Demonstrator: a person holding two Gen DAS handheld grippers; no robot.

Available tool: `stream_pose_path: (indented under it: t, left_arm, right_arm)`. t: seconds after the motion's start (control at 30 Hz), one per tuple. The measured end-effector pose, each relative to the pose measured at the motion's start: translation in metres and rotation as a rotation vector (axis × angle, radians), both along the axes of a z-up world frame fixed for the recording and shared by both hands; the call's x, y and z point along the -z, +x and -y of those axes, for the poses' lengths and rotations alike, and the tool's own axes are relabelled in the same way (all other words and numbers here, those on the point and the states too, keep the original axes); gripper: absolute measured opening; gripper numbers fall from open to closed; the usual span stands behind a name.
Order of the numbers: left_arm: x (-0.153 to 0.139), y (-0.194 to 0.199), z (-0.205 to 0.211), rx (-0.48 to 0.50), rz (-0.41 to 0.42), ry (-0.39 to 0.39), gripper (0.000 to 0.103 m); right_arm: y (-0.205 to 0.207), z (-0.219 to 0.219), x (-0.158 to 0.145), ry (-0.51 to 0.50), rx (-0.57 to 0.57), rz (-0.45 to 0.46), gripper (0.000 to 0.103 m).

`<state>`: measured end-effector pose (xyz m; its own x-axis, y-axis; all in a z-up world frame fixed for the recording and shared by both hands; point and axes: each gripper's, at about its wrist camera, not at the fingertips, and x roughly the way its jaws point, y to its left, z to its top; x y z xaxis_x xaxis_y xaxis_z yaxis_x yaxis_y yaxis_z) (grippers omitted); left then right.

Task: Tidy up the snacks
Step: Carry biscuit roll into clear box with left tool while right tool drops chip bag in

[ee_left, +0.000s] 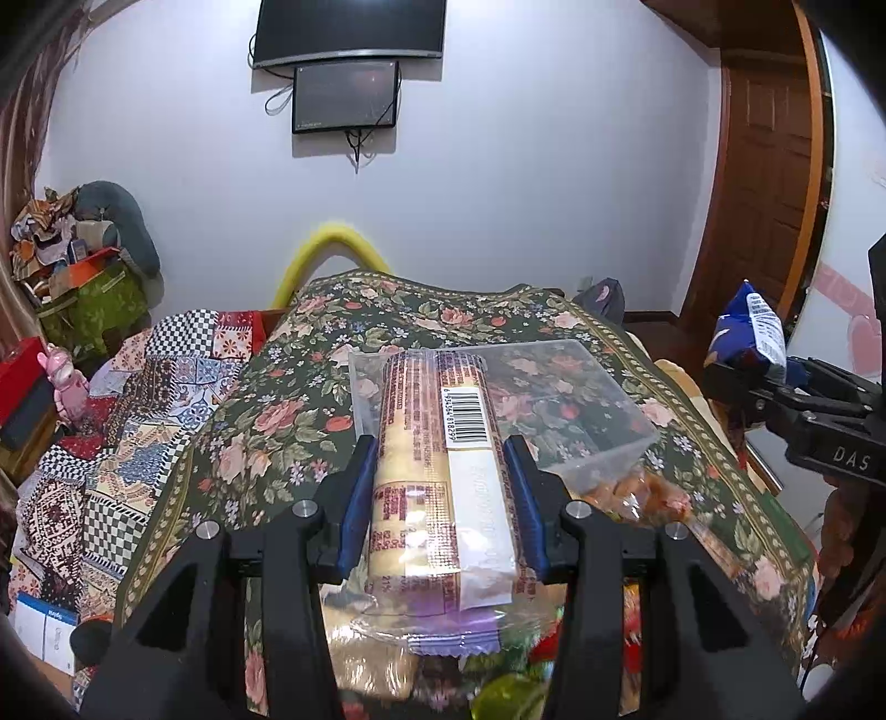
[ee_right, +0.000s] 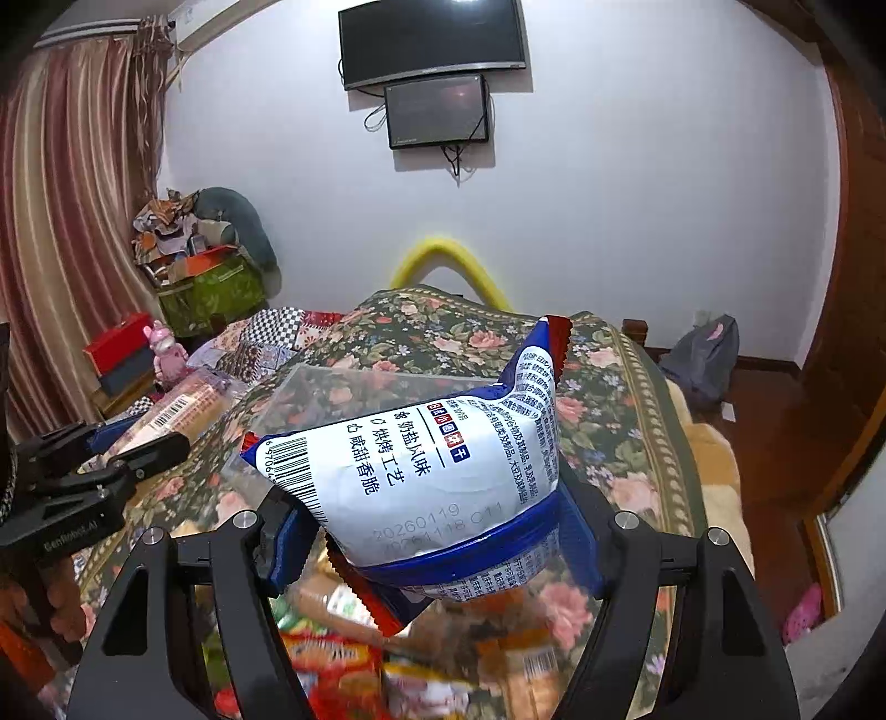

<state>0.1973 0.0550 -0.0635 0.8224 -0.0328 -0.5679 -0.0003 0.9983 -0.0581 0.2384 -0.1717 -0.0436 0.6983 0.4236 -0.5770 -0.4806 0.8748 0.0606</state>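
Above the clear tub [ee_left: 598,426], left claw [ee_left: 441,459] clamps the biscuit roll [ee_left: 437,471]; right claw [ee_right: 426,531] clamps the blue-white packet [ee_right: 421,476].

Left gripper [ee_left: 440,459] clamped on a long biscuit roll [ee_left: 443,476], blue pads [ee_left: 357,498] pressed against both of its sides. Roll wrapped in clear film with purple print, barcode label facing up, far end reaching over a transparent plastic box [ee_left: 598,421]. Box rested on a dark green floral bedspread [ee_left: 277,399]. More snack packets [ee_left: 637,493] lay just beside the box and under the roll, blurred. At the right edge, right gripper [ee_left: 736,371] held up a blue and white snack bag [ee_left: 747,327], above the bedspread. Behind, on the white wall, a large television [ee_left: 349,27] and a smaller screen [ee_left: 344,97] just below. A yellow curved tube [ee_left: 332,243] beyond the bed.
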Motion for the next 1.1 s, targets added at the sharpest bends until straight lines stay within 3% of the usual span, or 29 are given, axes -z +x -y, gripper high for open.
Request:
stream_pose_path:
  t: [0.67, 0.93, 1.1]
  left_arm:
    - [0.057, 0.105, 0.007, 0.025, -0.174, 0.025, 0.045]
    - [0.076, 0.121, 0.003, 0.011, -0.237, -0.010, 0.045]
    - [0.069, 0.116, 0.004, 0.012, -0.220, -0.001, 0.047]
  right_arm:
    - [0.078, -0.046, 0.058, -0.131, -0.019, -0.181, 0.072]
    - [0.088, -0.049, 0.060, -0.144, -0.032, -0.213, 0.078]
    - [0.086, -0.055, 0.061, -0.186, -0.044, -0.209, 0.080]
